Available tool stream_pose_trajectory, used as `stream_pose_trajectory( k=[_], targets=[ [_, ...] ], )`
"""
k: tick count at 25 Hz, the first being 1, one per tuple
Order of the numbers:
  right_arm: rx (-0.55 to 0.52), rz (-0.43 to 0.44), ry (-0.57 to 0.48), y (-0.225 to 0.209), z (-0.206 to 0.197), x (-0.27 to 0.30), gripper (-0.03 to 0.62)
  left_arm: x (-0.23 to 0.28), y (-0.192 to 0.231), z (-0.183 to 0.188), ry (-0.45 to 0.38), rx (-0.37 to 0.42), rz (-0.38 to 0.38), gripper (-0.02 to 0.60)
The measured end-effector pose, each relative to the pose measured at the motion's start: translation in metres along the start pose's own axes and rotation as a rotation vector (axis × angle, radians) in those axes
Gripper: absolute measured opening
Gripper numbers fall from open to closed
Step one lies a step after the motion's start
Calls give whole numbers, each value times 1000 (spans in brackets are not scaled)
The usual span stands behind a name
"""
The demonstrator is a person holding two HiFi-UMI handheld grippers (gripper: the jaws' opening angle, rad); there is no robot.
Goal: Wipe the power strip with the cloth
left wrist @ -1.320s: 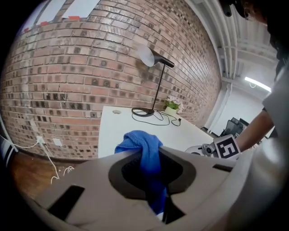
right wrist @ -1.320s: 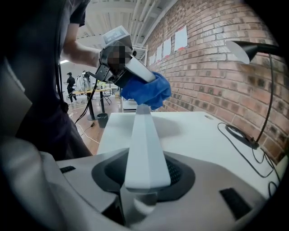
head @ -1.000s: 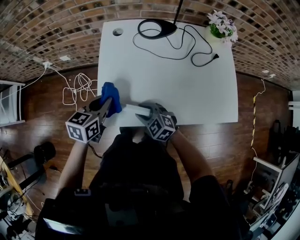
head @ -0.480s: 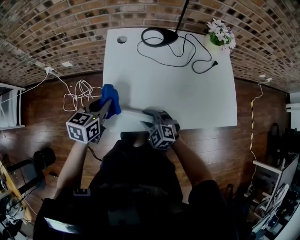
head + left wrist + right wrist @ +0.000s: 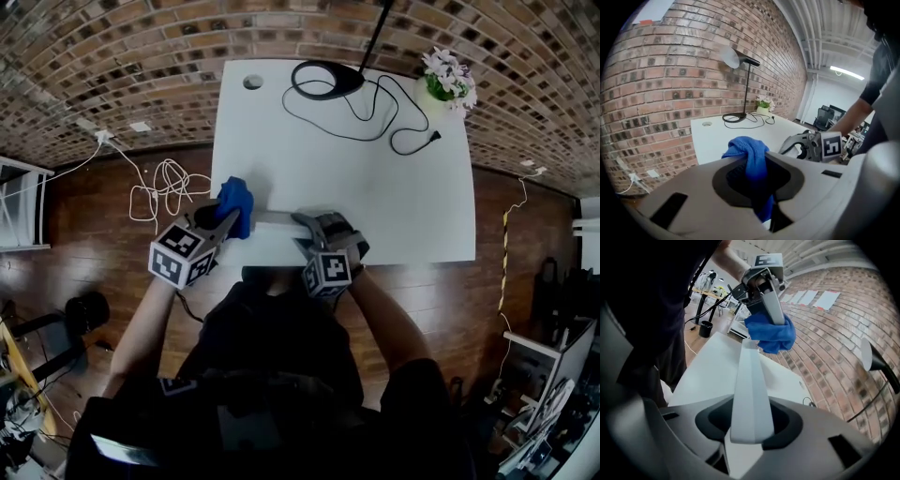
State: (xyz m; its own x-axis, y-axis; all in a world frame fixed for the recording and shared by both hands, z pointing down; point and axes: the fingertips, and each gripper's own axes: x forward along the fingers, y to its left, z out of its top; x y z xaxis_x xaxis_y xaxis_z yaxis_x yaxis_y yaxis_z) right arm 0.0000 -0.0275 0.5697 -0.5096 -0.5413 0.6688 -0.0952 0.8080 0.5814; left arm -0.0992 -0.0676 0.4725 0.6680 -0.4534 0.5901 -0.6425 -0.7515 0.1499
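Observation:
A blue cloth (image 5: 236, 202) is bunched in my left gripper (image 5: 230, 217), which is shut on it at the near left edge of the white table (image 5: 375, 187). My right gripper (image 5: 306, 225) is shut on one end of a long white power strip (image 5: 274, 217), holding it out toward the left. The cloth rests against the strip's far end. In the right gripper view the power strip (image 5: 750, 380) runs out from between the jaws to the cloth (image 5: 771, 333). In the left gripper view the cloth (image 5: 752, 164) hangs between the jaws.
A black desk lamp base (image 5: 326, 77) and its loose cable (image 5: 375, 103) lie at the table's far side. A potted flower (image 5: 448, 73) stands at the far right corner. White cables (image 5: 164, 183) lie on the wooden floor to the left.
My right gripper has rolled, so its marker cube now faces differently, and the strip has turned with it. The cloth has stayed at the strip's left end.

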Motion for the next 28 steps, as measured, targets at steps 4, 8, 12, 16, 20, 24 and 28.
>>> stream_pose_trajectory(
  k=[4, 8, 12, 16, 20, 24, 28],
  targets=[
    [-15, 4, 8, -1, -9, 7, 155, 20, -26, -20, 121, 99, -33, 64],
    [-9, 5, -2, 4, -10, 10, 156, 31, -38, -40, 158, 137, -10, 66],
    [-9, -11, -21, 3, -11, 9, 156, 33, -37, -42, 148, 83, 8, 66],
    [21, 38, -69, 12, -6, 3, 170, 37, -38, -44, 214, 71, -4, 66],
    [43, 50, -92, 17, -4, -1, 183, 37, -41, -44, 262, 95, -21, 65],
    [33, 63, -87, 22, -3, -4, 184, 35, -43, -47, 252, 136, 8, 66],
    [191, 151, -122, 33, -11, -21, 222, 35, -42, -55, 263, 199, 43, 65]
  ],
)
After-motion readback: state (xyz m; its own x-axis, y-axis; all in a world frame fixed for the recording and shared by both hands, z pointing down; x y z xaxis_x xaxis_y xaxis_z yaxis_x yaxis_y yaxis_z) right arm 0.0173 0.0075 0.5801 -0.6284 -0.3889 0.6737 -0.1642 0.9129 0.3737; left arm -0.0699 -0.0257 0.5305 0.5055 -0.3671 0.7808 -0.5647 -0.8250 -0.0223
